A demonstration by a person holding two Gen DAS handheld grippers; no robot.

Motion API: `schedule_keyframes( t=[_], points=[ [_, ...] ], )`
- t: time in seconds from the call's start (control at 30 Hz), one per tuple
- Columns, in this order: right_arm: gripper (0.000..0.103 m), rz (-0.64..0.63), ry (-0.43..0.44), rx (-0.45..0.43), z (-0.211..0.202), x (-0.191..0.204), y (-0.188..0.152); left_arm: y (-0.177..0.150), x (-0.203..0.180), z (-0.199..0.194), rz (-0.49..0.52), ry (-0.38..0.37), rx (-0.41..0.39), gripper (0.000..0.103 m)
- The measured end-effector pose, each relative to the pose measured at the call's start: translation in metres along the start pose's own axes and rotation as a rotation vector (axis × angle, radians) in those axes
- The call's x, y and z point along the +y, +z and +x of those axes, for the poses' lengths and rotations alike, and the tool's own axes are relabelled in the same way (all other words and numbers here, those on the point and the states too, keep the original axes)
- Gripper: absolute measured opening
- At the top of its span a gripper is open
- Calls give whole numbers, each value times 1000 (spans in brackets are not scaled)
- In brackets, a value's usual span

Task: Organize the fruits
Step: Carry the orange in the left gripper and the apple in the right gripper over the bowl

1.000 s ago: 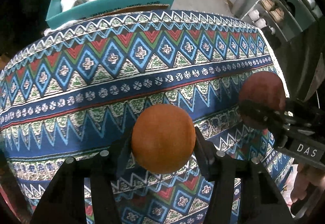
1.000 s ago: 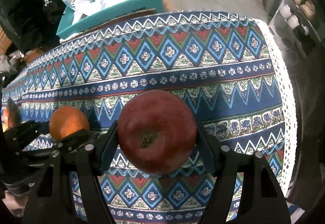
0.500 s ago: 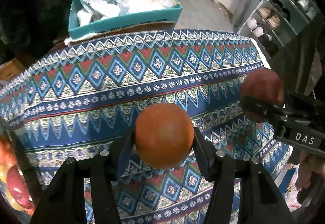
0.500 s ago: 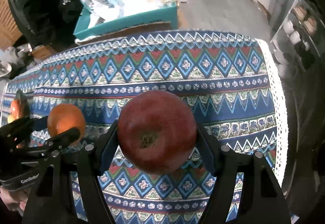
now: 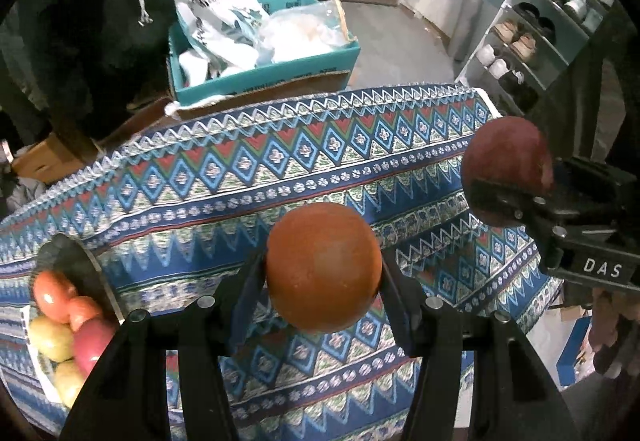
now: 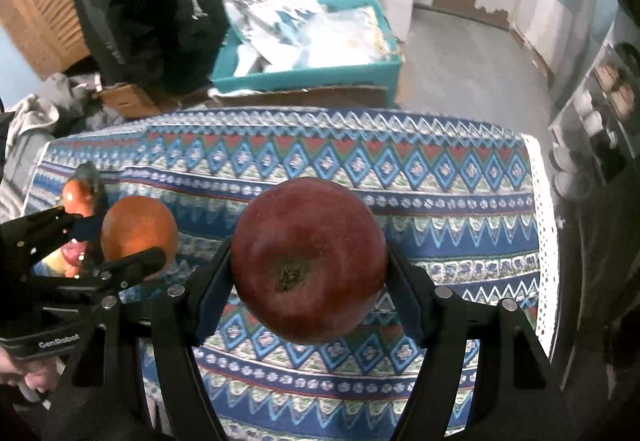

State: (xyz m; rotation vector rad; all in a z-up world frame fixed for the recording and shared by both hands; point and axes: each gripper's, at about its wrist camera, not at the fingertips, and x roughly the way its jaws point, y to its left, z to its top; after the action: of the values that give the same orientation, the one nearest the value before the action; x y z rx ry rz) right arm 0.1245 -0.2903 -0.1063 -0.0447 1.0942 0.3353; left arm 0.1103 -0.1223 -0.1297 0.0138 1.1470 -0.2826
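My left claw (image 5: 323,273) clamps the orange (image 5: 323,268); my right claw (image 6: 309,273) clamps the red apple (image 6: 309,261), both above the worktop (image 6: 460,209).

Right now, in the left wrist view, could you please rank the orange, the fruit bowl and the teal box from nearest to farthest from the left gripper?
1. Orange: clamped in the left gripper.
2. Fruit bowl: on the table, lower left.
3. Teal box: beyond the table's far edge.

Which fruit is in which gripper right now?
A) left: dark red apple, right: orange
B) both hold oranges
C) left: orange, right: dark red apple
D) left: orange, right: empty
C: the left gripper is clamped on the orange, and the right gripper is clamped on the dark red apple.
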Motion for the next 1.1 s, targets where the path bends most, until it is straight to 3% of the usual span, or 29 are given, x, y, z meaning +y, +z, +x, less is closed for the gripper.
schedule_keyframes(
  t=[0.53, 1.1],
  points=[
    [71, -110, 76, -60, -29, 71, 15, -27, 47, -73, -3, 36, -74, 58],
    [71, -265, 164, -81, -29, 180, 46, -61, 122, -115, -128, 107, -144, 58]
  ],
)
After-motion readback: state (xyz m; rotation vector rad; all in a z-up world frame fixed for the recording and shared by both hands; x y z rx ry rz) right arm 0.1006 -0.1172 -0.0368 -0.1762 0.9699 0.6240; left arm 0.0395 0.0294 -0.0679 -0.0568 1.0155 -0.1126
